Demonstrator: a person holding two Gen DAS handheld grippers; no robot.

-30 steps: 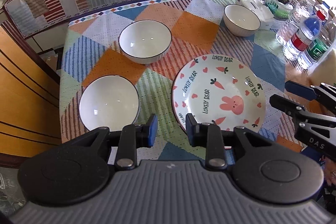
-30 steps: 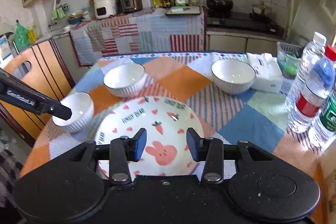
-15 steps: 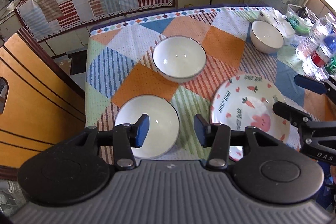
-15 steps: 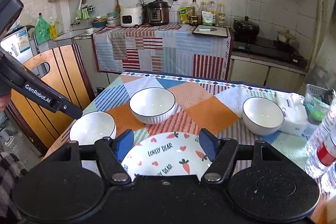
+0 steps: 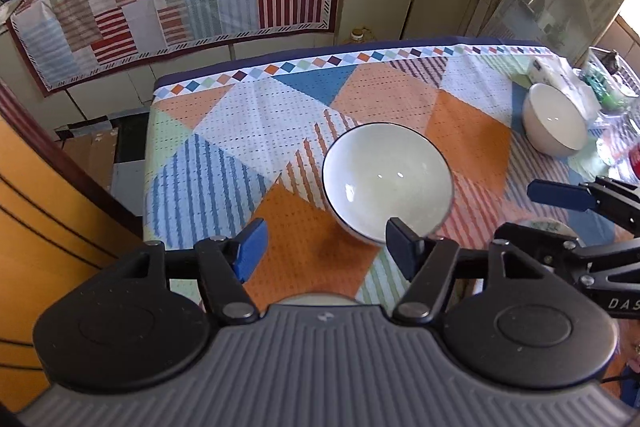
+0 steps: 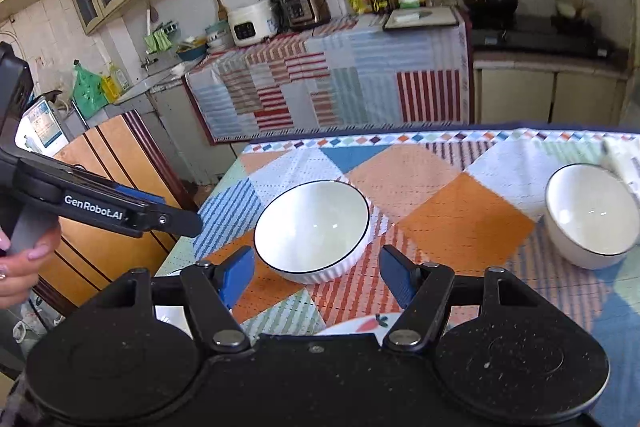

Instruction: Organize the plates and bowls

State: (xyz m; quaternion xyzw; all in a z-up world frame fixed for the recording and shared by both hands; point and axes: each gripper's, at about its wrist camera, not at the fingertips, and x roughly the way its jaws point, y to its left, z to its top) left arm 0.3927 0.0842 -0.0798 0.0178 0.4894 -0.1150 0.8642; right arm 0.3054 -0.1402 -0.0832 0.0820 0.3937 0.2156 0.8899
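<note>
Lining up on the middle bowl (image 5: 387,183): I'm holding both the left gripper (image 5: 326,249) and right gripper (image 6: 316,277) spread, empty, the left's having just been widening; bowl straight ahead of both.

On the bench (image 5: 248,107), one bowl (image 5: 386,183) sits near the middle and a second bowl (image 5: 554,125) well apart to its right, by the far right corner. Behind the bench runs a counter (image 6: 340,67) carrying a rice cooker (image 6: 252,23)
</note>
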